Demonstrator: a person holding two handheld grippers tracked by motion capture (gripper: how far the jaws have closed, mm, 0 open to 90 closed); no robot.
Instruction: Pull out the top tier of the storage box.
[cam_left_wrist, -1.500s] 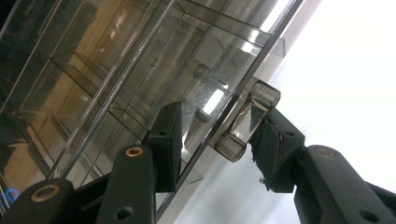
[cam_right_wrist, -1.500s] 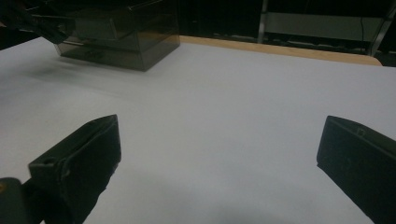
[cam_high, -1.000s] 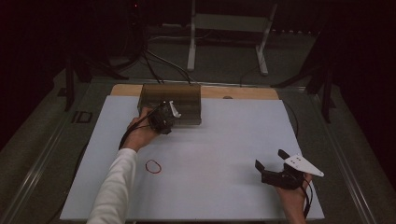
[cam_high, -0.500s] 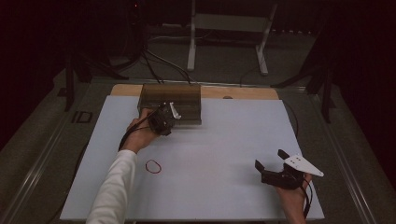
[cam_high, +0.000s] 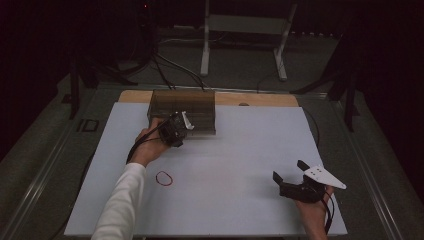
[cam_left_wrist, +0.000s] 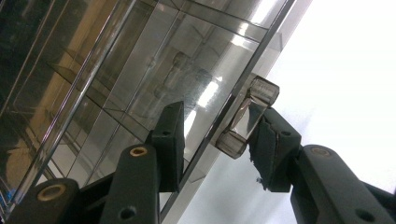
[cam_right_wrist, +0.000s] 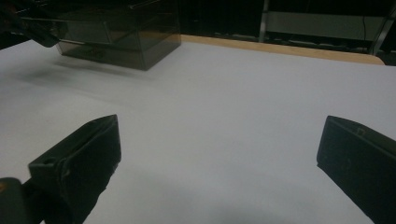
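Box handle (cam_left_wrist: 247, 116) between left tongs (cam_left_wrist: 217, 140), jaws narrow, one touching; box (cam_high: 182, 107) far left on desk (cam_high: 240, 165). Right tongs (cam_high: 292, 180) wide, empty, near right.

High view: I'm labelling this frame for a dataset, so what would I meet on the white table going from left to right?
Red rubber band → left gripper at the smoky clear box → right gripper, open over bare table.

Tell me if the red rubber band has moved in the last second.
No. The rubber band lies at the same spot on the white mat, equally far from the box.
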